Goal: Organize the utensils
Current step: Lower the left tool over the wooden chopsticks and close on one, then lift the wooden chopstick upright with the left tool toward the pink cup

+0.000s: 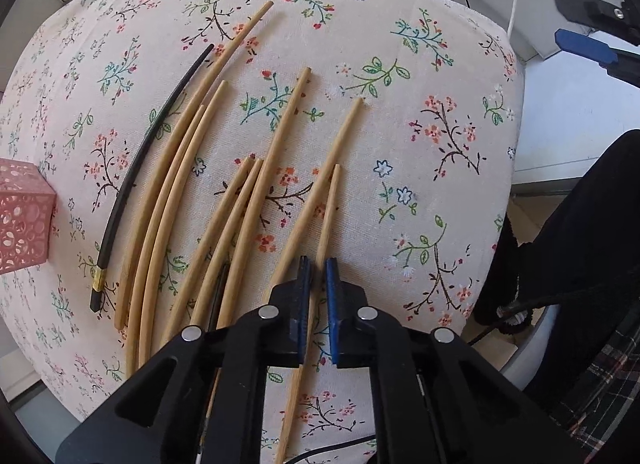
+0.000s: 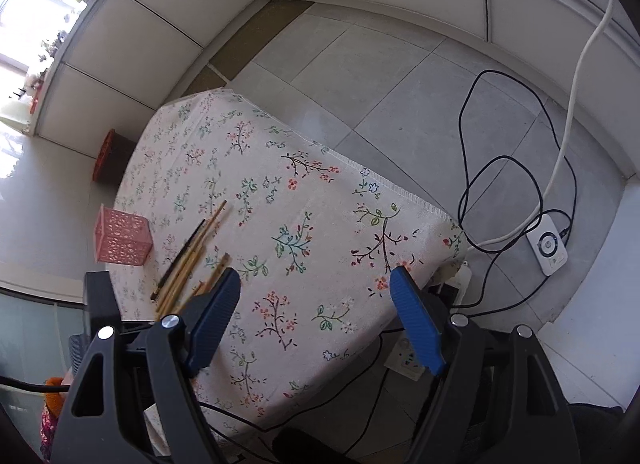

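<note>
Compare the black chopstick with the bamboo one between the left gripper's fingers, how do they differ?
The black chopstick is dark with a gold band near its thick end; the bamboo chopstick is plain tan wood. The black chopstick lies free at the left edge of the row, nearest the pink basket; the bamboo chopstick lies at the right edge, with the left gripper shut on it. Both are thin, tapered sticks lying flat on the floral tablecloth, pointing roughly the same way.

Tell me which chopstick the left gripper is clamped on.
The rightmost wooden chopstick, passing between the left gripper pads; the others lie further left, untouched.
</note>
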{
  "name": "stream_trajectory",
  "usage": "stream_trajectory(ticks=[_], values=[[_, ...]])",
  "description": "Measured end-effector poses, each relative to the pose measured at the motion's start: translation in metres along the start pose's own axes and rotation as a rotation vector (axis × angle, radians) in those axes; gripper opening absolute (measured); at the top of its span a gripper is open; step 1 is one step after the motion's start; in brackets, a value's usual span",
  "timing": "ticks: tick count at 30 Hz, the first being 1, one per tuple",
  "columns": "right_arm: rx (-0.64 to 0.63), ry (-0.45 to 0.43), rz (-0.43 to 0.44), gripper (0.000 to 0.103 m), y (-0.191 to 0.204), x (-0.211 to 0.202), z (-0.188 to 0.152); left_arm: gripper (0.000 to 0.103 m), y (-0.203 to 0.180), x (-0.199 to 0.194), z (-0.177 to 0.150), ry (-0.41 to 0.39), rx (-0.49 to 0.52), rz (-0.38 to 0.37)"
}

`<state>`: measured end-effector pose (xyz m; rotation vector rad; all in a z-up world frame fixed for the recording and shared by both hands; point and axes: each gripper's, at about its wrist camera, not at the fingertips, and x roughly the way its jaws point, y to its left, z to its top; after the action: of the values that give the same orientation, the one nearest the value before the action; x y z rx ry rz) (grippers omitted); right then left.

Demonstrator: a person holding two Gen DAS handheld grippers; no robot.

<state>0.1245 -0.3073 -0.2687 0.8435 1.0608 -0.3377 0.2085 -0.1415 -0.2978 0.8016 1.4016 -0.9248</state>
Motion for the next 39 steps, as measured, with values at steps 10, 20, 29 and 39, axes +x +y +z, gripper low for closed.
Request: stream_trajectory(ticks=[10,20,29,39], values=[[0.088,0.292,0.034,0.045,0.088,0.076,-0.019,0.005,0.023,-0.097,-0.094,-0.385,-0.28,-0.063],[0.321,0.335,-0.13,0.016,0.119,0.133,-0.032,0.005,0.017,-0.16,-0.176,-0.672,-0.468,-0.017],[0.339,0.281,-0.267,0.011,0.151,0.142,-0.03,0.005,0.022,-0.171,-0.198,-0.763,-0.507,0.007],[0.285,0.239,-0.018,0.006,0.127,0.127,-0.021,0.005,0.035,-0.186,-0.222,-0.831,-0.623,0.022]])
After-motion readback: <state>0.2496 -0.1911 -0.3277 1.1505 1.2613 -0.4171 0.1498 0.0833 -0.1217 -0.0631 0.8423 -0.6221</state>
